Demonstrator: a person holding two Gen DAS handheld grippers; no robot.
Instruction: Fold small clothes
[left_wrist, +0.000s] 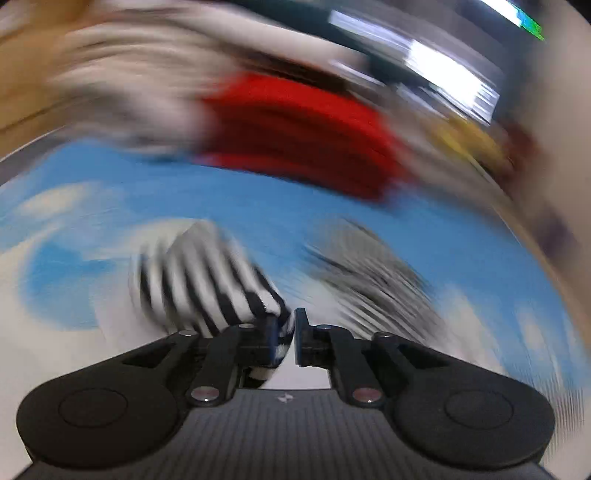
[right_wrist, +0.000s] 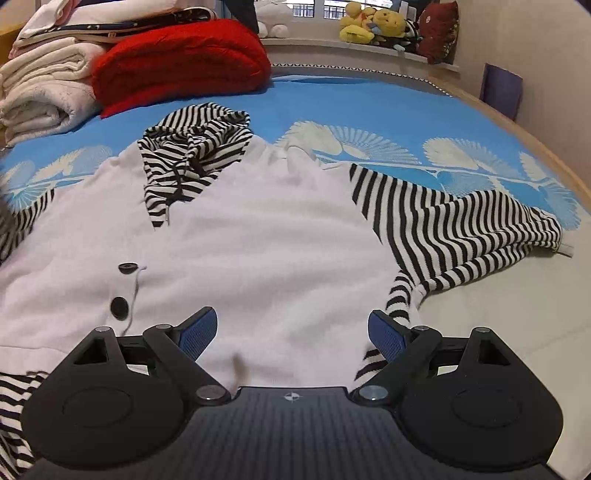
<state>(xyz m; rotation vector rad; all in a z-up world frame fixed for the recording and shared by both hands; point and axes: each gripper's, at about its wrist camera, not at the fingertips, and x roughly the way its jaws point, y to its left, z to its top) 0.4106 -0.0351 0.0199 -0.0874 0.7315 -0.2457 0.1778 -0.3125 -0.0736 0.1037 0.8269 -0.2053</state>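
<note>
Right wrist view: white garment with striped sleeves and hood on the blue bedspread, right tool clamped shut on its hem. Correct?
Not quite. The right tool is open, not clamped: the right wrist view shows its pads spread wide over the white garment. The striped sleeves, hood and blue bedspread are as stated.

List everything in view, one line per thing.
hooded top: one, white body, black-and-white striped hood and sleeves, spread on the bedspread
buttons: two, black, on the top's front
bedspread: one, blue with white fan pattern, under the top
red blanket: one, folded, far left
white bedding: stacked, beside the red blanket
plush toys: several, mostly yellow, far ledge
left gripper: black, pinching a striped sleeve
right gripper: black, open over the hem
</note>
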